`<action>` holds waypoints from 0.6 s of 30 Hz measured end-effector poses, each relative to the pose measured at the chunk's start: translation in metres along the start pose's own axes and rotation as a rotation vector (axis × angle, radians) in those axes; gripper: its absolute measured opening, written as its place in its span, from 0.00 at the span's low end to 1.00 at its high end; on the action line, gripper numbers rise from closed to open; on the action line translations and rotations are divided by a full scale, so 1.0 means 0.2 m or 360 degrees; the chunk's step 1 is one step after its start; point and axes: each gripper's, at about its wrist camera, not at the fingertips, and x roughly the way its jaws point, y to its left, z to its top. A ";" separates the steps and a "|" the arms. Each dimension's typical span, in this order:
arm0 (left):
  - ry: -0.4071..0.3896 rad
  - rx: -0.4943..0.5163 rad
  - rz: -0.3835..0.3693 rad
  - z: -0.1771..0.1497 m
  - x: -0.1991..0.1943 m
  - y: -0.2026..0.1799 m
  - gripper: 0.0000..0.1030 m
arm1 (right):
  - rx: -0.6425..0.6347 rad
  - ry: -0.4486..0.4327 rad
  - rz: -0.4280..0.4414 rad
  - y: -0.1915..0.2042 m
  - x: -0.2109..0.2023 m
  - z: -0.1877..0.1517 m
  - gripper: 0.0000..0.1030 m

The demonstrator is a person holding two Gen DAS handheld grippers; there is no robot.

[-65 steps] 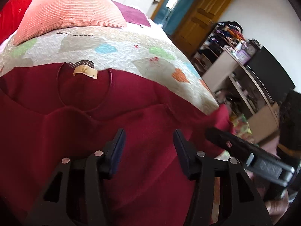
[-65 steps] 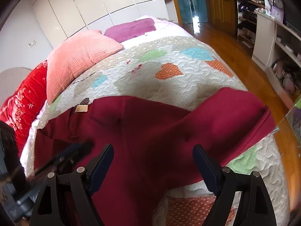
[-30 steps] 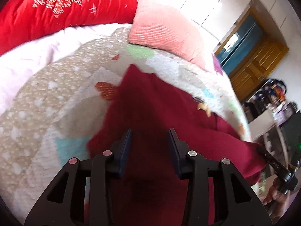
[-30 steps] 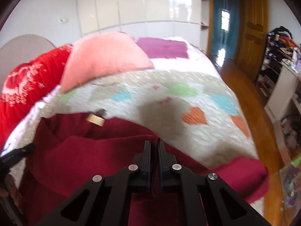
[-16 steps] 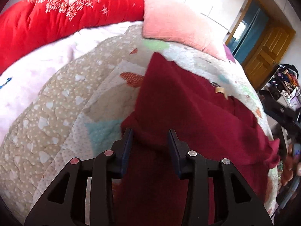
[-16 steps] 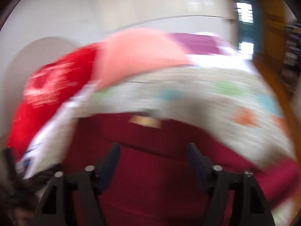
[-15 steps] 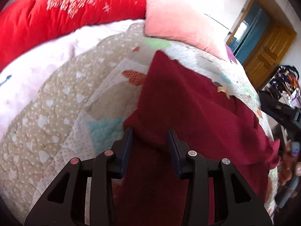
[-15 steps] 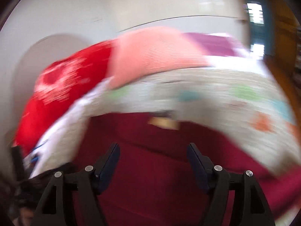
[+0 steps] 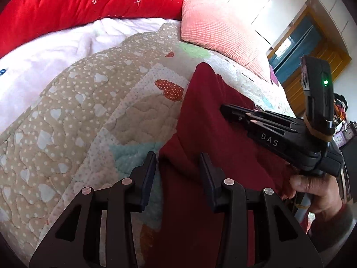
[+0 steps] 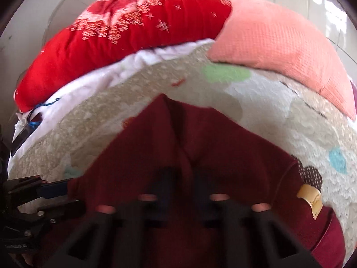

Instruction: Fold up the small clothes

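Note:
A dark red sweater (image 9: 200, 120) lies on the quilted bed; it also shows in the right wrist view (image 10: 212, 147), with its tan neck label (image 10: 311, 198) at the right. My left gripper (image 9: 178, 167) is open, its jaws either side of the sweater's left edge where a sleeve fold bunches up. My right gripper (image 10: 181, 178) is blurred and sits low over the sweater near a raised ridge of cloth, jaws partly apart. In the left wrist view the right gripper (image 9: 225, 109) reaches in from the right over the sweater, held by a hand (image 9: 312, 189).
A heart-patterned quilt (image 9: 78, 116) covers the bed. A red cushion (image 9: 78, 6) and a pink pillow (image 9: 218, 29) lie at the head, with white sheet (image 9: 51, 47) between. A wooden door (image 9: 312, 67) and cluttered shelves stand at the far right.
My right gripper has swung left across the sweater toward the left sleeve side and its jaws have narrowed. My left gripper has stayed at the sweater's left edge, still open.

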 end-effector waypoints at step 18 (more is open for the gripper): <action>-0.0132 0.0126 0.0029 0.05 -0.07 -0.05 0.45 | 0.0293 -0.0149 -0.0178 0.00 -0.34 -0.16 0.34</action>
